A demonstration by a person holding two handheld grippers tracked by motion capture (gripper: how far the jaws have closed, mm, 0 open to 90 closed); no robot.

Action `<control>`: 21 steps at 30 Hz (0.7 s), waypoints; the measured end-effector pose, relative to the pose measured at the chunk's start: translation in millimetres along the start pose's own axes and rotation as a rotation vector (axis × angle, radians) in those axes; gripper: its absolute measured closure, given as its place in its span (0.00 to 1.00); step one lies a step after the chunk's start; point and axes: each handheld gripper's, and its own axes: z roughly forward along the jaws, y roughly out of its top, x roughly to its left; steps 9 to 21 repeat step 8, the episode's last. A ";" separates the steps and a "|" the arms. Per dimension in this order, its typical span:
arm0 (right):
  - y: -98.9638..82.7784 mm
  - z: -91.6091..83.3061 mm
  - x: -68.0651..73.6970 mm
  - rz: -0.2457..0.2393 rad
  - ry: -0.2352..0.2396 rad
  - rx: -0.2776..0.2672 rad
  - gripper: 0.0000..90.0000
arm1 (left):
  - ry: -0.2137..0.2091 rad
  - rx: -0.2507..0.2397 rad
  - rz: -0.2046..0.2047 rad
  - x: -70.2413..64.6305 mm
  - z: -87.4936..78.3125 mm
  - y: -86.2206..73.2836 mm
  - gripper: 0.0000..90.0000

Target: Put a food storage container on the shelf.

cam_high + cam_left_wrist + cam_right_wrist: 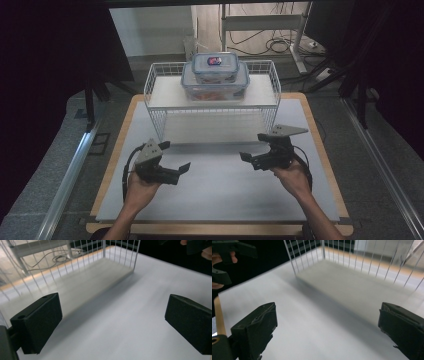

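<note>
Scene: a person holds a pair of tongs in each hand, low over a white tabletop (220,190), in front of a white wire shelf rack (212,95).
Containers: a small clear food container with a blue-rimmed lid (215,66) sits stacked on a larger one (215,84), both on the rack's top shelf, well apart from both hands.
Left tongs (175,157): spread wide, grasping nothing.
Right tongs (254,146): also spread wide, nothing between the jaws.
Risk, stack: a reach for the lower container could tip or slide the small one off.
Risk, rack: the wire rim stands around the shelf; jaws coming in level could snag it and shove the light rack.
Risk, grip: smooth plastic may slip from the pads.
</note>
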 end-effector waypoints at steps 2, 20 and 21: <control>-14.6 4.5 -0.2 0.003 0.005 0.031 0.02 | 0.007 0.028 0.008 -2.7 2.8 -11.8 0.01; -43.2 13.4 -1.2 0.005 -0.012 0.083 0.02 | 0.021 0.071 0.013 -4.0 9.0 -32.3 0.01; -43.2 13.4 -1.2 0.005 -0.012 0.083 0.02 | 0.021 0.071 0.013 -4.0 9.0 -32.3 0.01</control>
